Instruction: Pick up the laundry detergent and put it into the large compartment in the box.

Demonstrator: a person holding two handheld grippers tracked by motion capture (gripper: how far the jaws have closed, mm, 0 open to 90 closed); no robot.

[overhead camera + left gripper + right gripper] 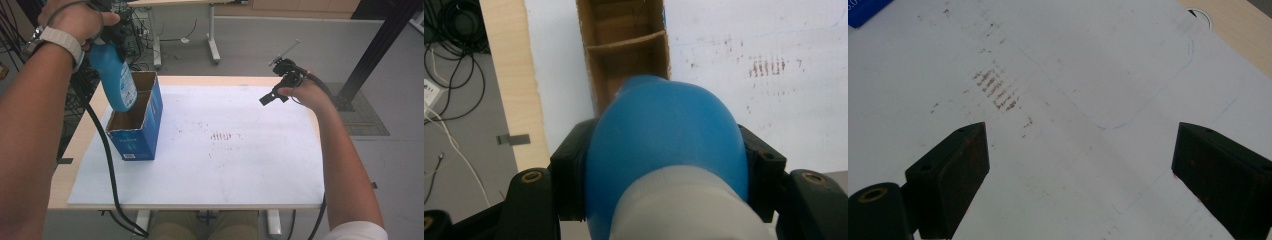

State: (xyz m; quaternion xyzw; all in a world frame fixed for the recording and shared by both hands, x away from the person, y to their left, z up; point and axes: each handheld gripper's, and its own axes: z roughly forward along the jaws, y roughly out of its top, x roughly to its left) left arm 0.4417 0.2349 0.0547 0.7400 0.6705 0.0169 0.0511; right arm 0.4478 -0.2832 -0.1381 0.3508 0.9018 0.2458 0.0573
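Blue bottle [114, 75], blue box [141, 127]

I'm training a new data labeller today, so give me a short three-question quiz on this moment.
1. True or false: the left gripper is shut on the blue bottle.
2. The bottle hangs above which object? A) cardboard box B) white mat C) floor
3. How do the right gripper jaws stand?

Key: 1 true. 2 A. 3 Wide apart, with nothing between them, above the mat.
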